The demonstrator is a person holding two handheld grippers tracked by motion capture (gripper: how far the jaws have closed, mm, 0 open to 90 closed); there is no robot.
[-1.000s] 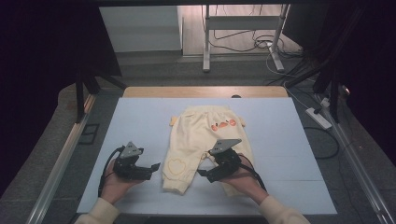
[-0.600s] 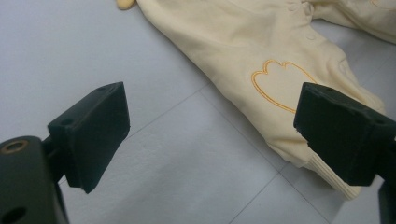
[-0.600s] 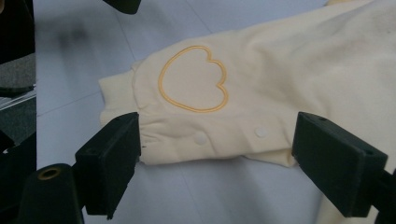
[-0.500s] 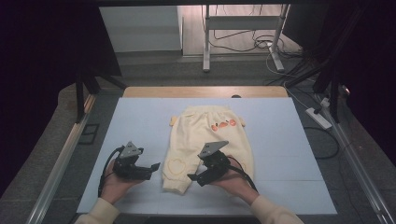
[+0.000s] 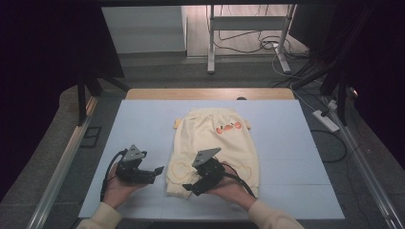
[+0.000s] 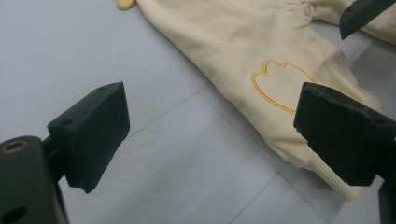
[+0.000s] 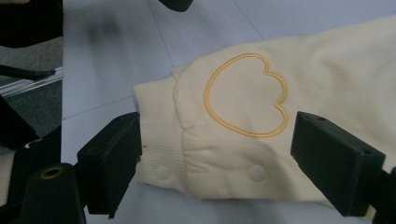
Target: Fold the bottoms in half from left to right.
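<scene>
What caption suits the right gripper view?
Open right gripper straddling the cream baby trousers' heart-embroidered leg cuff.

Bare tabletop (image 5: 143, 124) lies open left of the cream trousers (image 5: 224, 143), with room all round the left gripper (image 5: 155, 172), whose jaws stand wide beside the near leg cuff (image 6: 327, 172). The right gripper (image 5: 191, 183) straddles that same cuff with its jaws apart. The tabletop's right side and far corners are unobstructed.
</scene>
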